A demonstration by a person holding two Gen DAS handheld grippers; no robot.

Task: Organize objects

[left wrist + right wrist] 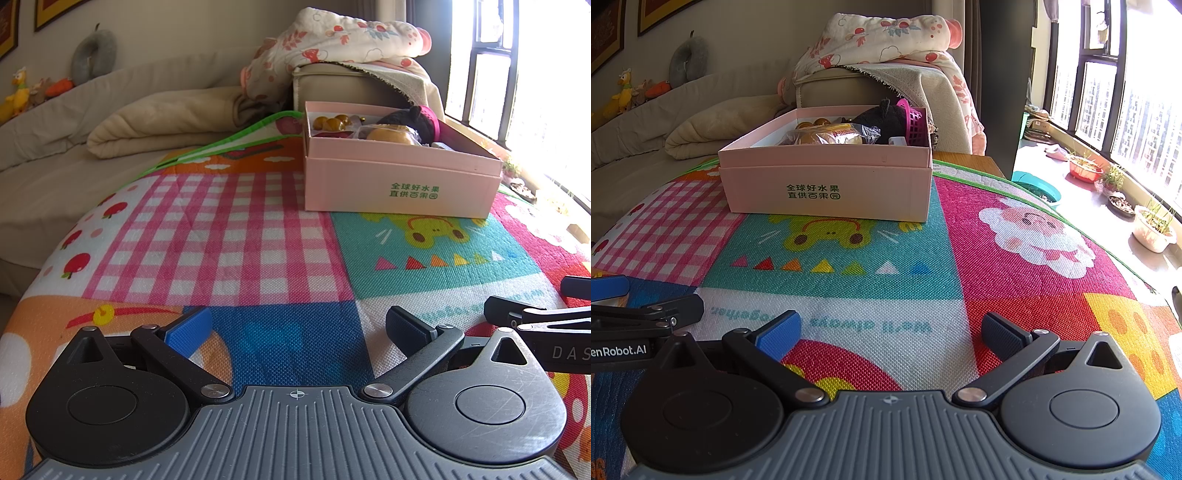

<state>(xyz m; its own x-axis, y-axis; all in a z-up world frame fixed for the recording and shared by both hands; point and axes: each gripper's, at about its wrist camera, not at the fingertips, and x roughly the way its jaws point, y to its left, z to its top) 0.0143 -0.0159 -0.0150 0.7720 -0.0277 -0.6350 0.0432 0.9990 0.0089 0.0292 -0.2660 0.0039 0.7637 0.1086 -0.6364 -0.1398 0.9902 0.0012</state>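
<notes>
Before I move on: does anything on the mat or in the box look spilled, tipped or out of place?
Nothing stands out. The pink box sits flat on the play mat, with its contents piled inside and nothing spilled around it. The left gripper and right gripper are both open and empty.

Inside the box (827,184), mostly hidden behind the near wall: only the tops of a wrapped bun (827,136), a dark plush (882,118) and a pink basket (914,120) on show, the small amber pieces (330,122) at the back too small to tell. Cut off by the right edge of the left view, the right gripper (532,306); cut off likewise by the left edge of the right view, the left gripper (653,299). Washed out by glare, the window (535,66).
</notes>
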